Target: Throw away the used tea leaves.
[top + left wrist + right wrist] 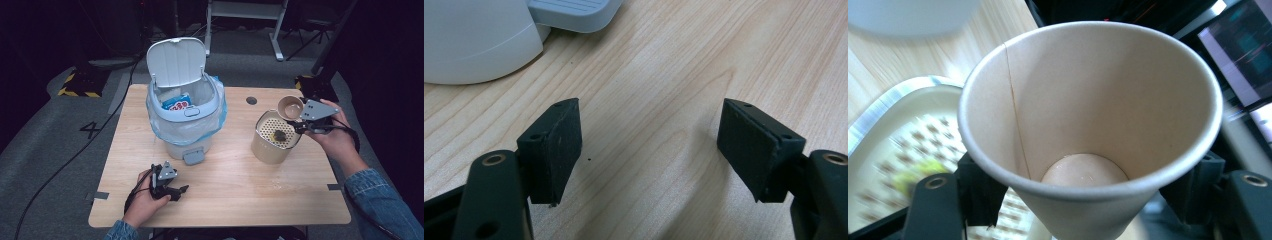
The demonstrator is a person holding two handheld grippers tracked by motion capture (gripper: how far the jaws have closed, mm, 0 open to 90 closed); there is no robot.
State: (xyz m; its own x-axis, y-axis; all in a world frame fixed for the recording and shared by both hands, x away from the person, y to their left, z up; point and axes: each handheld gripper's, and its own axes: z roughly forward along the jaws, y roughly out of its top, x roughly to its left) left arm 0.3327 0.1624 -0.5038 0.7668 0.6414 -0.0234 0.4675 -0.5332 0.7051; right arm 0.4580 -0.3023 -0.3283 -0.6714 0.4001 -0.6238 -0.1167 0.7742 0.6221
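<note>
My right gripper (296,120) is shut on a tan paper cup (290,107) and holds it tilted above the far right rim of a beige strainer bucket (263,148). In the right gripper view the paper cup (1088,125) faces me mouth-on, with only a wet sheen at its bottom. A dark lump with yellowish bits (279,135) lies on the bucket's perforated insert (918,145). My left gripper (182,190) rests open on the table near the front left, and its fingers (555,150) stand wide apart over bare wood.
A white pedal bin (184,107) with its lid up and a blue liner stands at the table's middle back, a blue snack packet (178,103) inside it. Its foot pedal (574,12) lies just beyond my left gripper. A round grommet hole (251,100) sits behind the bucket.
</note>
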